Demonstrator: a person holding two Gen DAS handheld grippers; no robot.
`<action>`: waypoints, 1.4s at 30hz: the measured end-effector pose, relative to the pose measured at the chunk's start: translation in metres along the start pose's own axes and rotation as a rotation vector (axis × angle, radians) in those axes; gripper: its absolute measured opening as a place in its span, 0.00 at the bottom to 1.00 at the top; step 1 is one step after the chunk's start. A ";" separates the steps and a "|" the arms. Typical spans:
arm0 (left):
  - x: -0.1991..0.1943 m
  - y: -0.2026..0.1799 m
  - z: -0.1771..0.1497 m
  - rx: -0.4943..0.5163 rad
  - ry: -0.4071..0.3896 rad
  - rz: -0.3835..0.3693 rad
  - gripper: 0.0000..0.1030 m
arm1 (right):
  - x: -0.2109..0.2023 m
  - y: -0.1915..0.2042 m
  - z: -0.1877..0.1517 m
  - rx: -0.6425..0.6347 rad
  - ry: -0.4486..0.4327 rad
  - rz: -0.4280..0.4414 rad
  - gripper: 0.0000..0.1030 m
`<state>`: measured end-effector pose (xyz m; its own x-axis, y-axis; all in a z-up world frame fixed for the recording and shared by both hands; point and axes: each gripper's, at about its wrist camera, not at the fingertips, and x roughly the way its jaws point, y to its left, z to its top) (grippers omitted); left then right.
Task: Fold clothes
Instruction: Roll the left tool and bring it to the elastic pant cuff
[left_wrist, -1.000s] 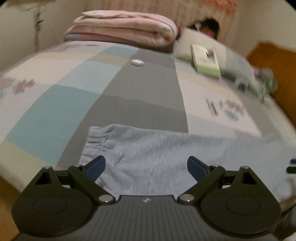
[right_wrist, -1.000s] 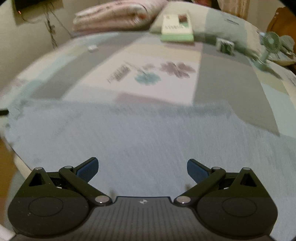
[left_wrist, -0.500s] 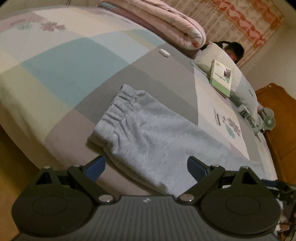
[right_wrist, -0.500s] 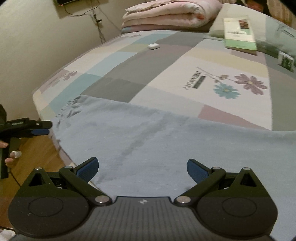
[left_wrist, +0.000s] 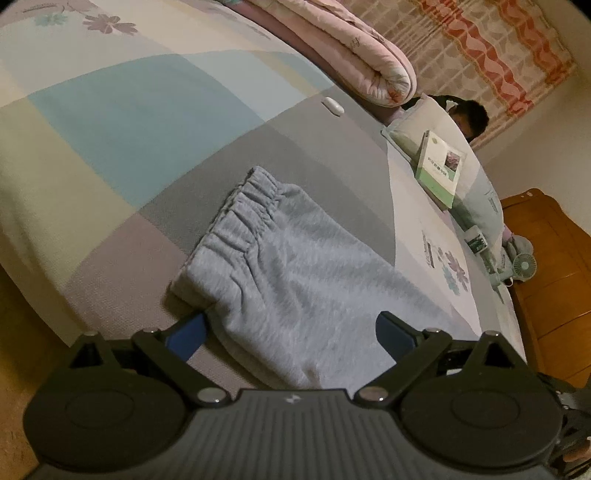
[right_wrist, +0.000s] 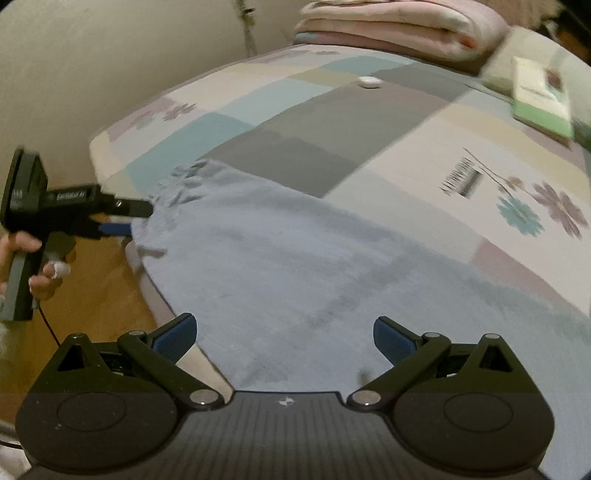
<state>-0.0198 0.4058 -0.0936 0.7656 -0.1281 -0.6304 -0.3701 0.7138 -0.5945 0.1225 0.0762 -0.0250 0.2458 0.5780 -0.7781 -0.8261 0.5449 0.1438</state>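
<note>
At the left, near the bed's (left_wrist: 110, 122) front edge, the left claw (left_wrist: 291, 330) stands spread wide, its blue pads (left_wrist: 186, 332) at the hem of the grey sweatpants (left_wrist: 295, 280); the left pad sits just under the corner below the elastic waistband (left_wrist: 240, 218), and nothing is gripped between the pads. The right wrist view shows that same claw (right_wrist: 125, 218) from the side, held in a person's hand (right_wrist: 22, 258), its tips touching the gathered waistband end of the sweatpants (right_wrist: 295, 266) at the bed's (right_wrist: 332, 122) front left edge. The sweatpants lie flat along the front edge of the patchwork bedspread, waistband to the left and legs running to the right. The right claw (right_wrist: 284, 338) hangs over the middle of the fabric with its pads wide apart and nothing between them. Farther back, a small white object (left_wrist: 332, 106) rests on a grey patch near a rolled pink quilt (left_wrist: 351, 48) at the far edge. To the right, a green-and-white book (left_wrist: 439, 166) lies on a pillow (left_wrist: 410, 122), and a small fan (left_wrist: 522, 267) stands by the wooden headboard (left_wrist: 554, 258) at the right edge.
</note>
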 end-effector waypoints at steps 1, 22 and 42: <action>-0.001 0.001 0.001 -0.004 0.002 -0.005 0.94 | 0.006 0.009 0.004 -0.032 0.006 0.001 1.00; -0.002 0.018 0.000 -0.090 0.024 -0.114 0.94 | 0.088 0.138 0.037 -0.525 -0.013 -0.006 1.00; -0.002 -0.001 0.009 -0.081 -0.016 -0.161 0.95 | 0.127 0.168 0.029 -0.706 -0.127 -0.237 1.00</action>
<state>-0.0164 0.4118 -0.0873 0.8266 -0.2243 -0.5161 -0.2831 0.6270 -0.7258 0.0293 0.2589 -0.0813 0.4782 0.5829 -0.6569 -0.8622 0.1692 -0.4776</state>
